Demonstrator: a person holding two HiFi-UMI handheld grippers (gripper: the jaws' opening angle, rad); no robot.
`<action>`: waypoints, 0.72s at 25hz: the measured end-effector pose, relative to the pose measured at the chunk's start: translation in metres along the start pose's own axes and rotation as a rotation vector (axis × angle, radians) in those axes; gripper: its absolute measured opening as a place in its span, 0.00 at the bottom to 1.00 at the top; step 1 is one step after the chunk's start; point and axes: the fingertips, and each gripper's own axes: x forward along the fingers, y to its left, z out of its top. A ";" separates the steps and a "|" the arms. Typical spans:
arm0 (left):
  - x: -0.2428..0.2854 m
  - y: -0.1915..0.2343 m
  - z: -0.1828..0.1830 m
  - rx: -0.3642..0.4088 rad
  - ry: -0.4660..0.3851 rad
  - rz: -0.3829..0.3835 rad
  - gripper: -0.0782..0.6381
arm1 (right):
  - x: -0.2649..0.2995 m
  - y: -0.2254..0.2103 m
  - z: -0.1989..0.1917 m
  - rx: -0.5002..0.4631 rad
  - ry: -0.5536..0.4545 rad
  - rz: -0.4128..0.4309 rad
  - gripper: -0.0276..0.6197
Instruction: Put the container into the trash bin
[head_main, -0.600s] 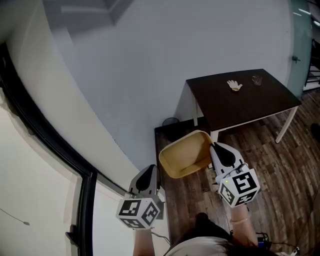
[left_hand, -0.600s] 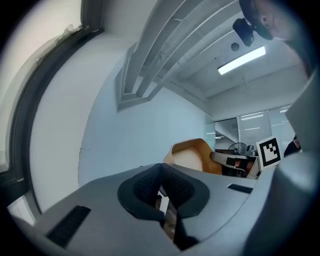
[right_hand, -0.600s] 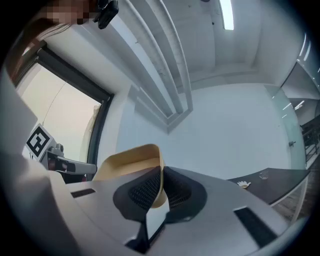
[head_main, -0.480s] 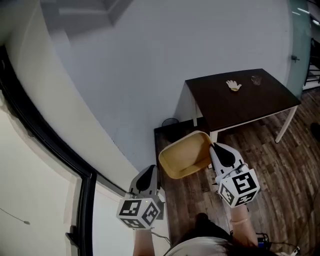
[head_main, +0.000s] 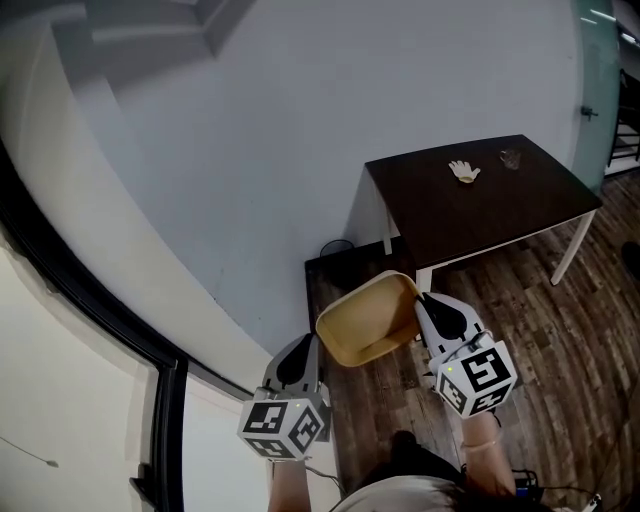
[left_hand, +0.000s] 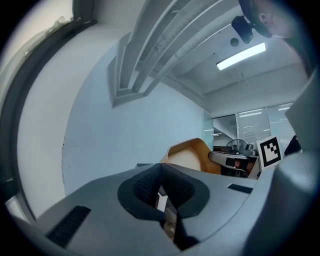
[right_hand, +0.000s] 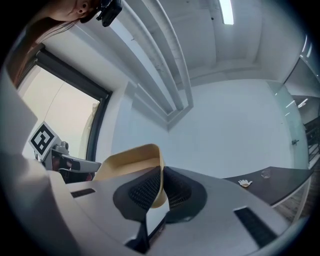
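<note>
The container (head_main: 365, 320) is a tan, shallow, open tray held up in the air, tilted with its hollow facing me. My right gripper (head_main: 425, 300) is shut on its right rim; in the right gripper view the rim of the container (right_hand: 135, 162) is pinched between the two pads of the right gripper (right_hand: 161, 187). My left gripper (head_main: 300, 352) hangs lower left of the container, apart from it, jaws together with nothing between them; in its own view the left gripper (left_hand: 160, 184) shows closed pads with the container (left_hand: 187, 156) beyond. A small dark trash bin (head_main: 338, 246) stands by the wall beside the table.
A dark brown table (head_main: 480, 205) with white legs stands at the right, with a pale glove (head_main: 464, 171) and a clear glass (head_main: 511, 158) on it. A grey wall (head_main: 250, 150) fills the left; a dark mat (head_main: 335, 275) lies on the wood floor (head_main: 560, 340).
The container and both grippers have shifted slightly to the left and up in the head view. The hold on the container is unchanged.
</note>
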 end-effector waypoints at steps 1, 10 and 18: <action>0.005 0.001 0.000 -0.001 0.001 0.001 0.14 | 0.003 -0.004 -0.001 -0.001 0.004 -0.001 0.07; 0.059 0.013 0.000 -0.002 0.004 0.019 0.14 | 0.040 -0.049 -0.011 0.023 0.020 -0.014 0.07; 0.097 0.029 -0.002 -0.012 0.007 0.040 0.14 | 0.075 -0.076 -0.020 0.036 0.027 -0.012 0.08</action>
